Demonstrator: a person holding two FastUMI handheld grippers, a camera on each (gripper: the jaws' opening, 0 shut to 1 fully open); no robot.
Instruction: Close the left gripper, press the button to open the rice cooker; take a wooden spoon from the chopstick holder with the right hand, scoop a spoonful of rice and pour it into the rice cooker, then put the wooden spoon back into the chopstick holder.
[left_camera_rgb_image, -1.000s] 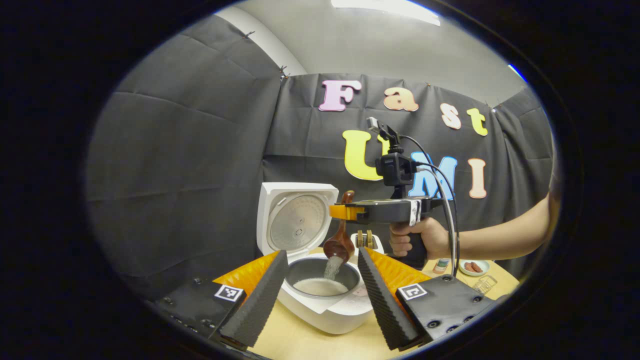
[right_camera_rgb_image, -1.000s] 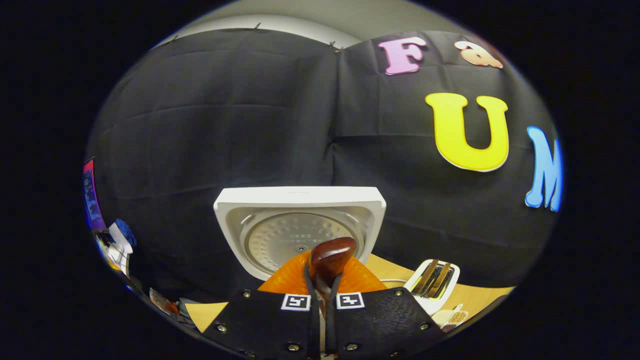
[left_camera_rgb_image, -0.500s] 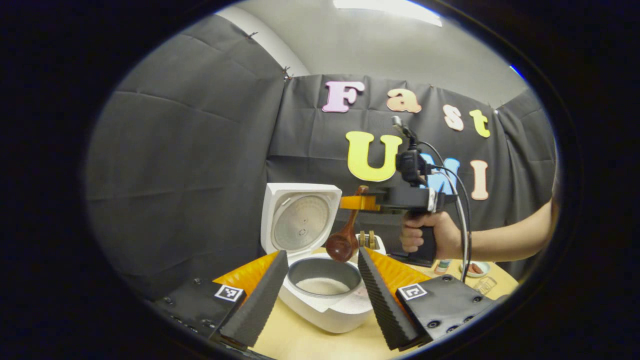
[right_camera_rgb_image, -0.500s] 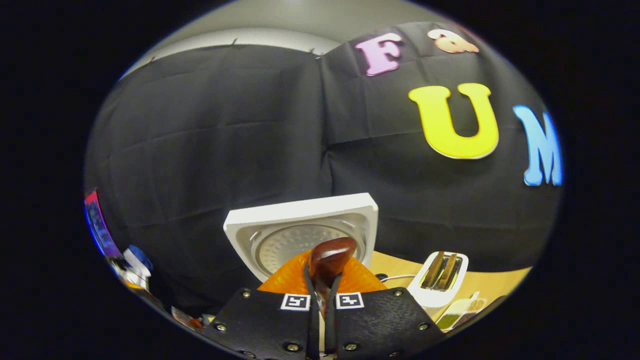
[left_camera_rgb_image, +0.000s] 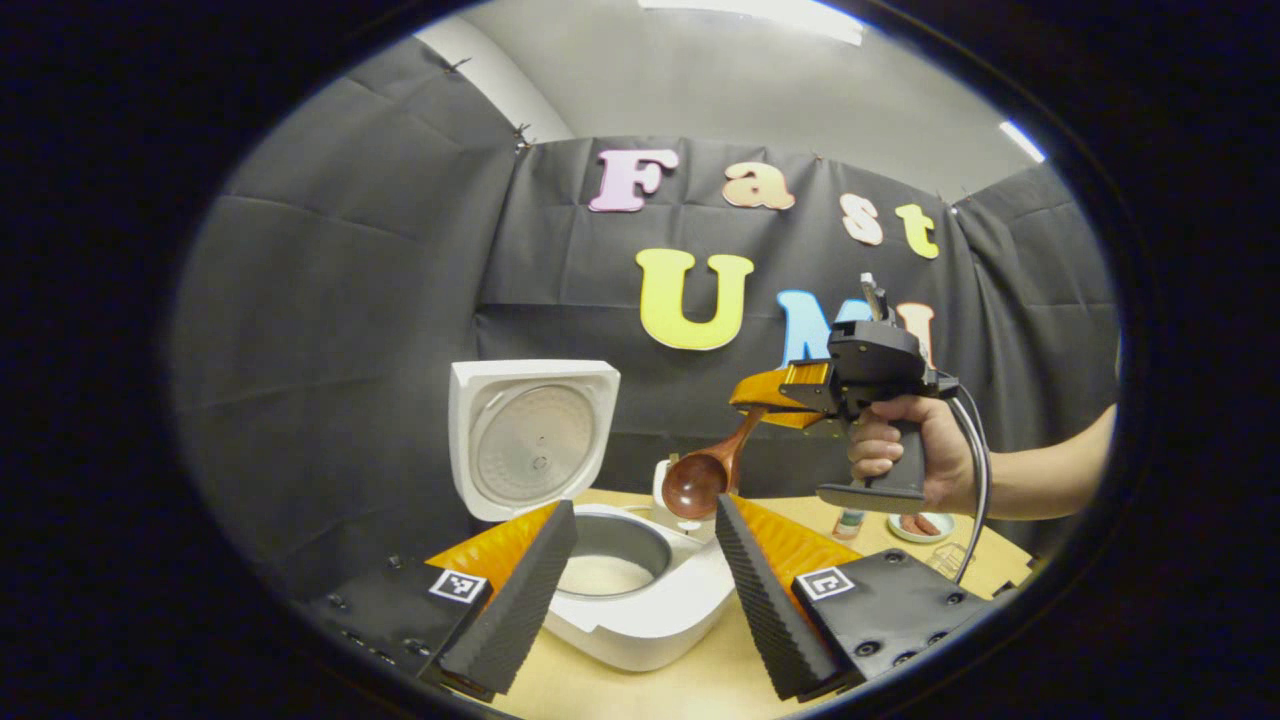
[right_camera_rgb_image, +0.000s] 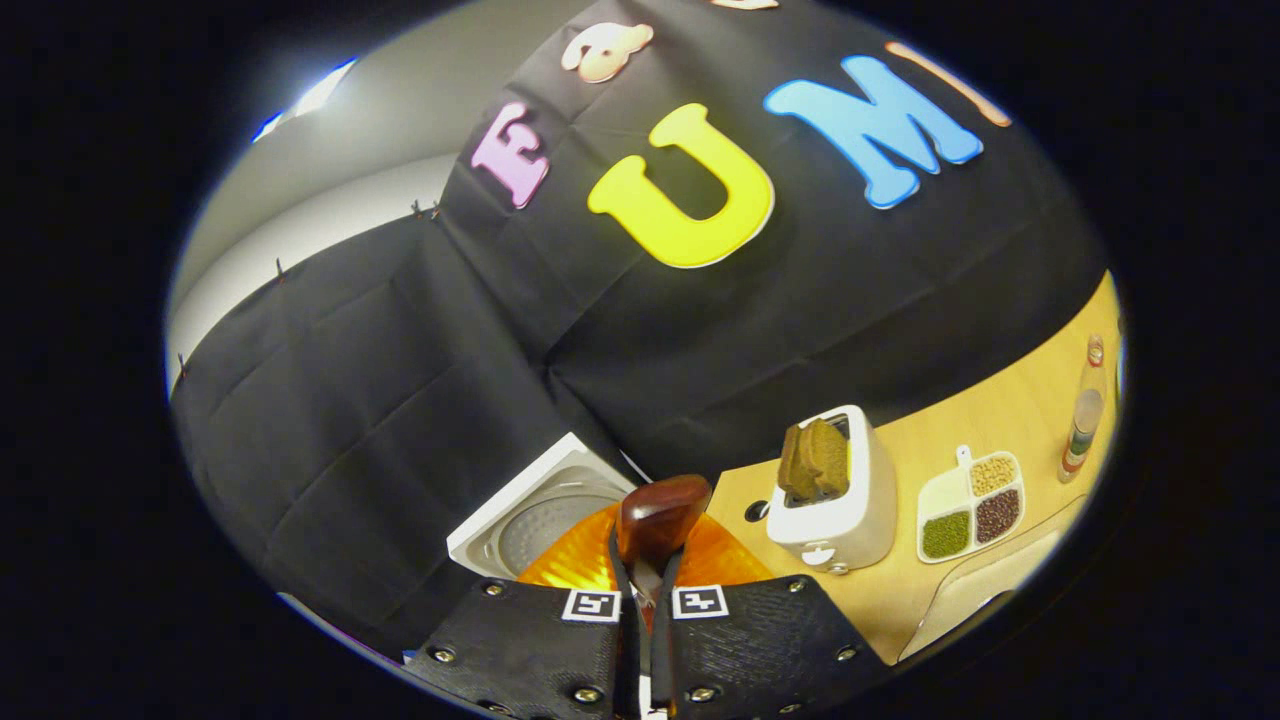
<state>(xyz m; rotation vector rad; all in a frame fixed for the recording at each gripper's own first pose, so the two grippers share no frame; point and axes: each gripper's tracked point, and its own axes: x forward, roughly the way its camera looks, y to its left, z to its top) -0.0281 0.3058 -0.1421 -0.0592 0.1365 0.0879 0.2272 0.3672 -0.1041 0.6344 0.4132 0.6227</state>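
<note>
1. While the right gripper (right_camera_rgb_image: 640, 600) has its fingers clamped on the glossy dark-brown wooden spoon (left_camera_rgb_image: 700, 478), the handle end pokes up between them.
2. Seen from the left gripper view, the spoon's bowl hangs above the far rim of the open white rice cooker (left_camera_rgb_image: 640, 610).
3. Left gripper (left_camera_rgb_image: 640, 560) fingers stand well apart, framing the cooker's pot of rice (left_camera_rgb_image: 603, 574).

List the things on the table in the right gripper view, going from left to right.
Rice cooker lid → toaster → divided dish of grains → bottle.
</note>
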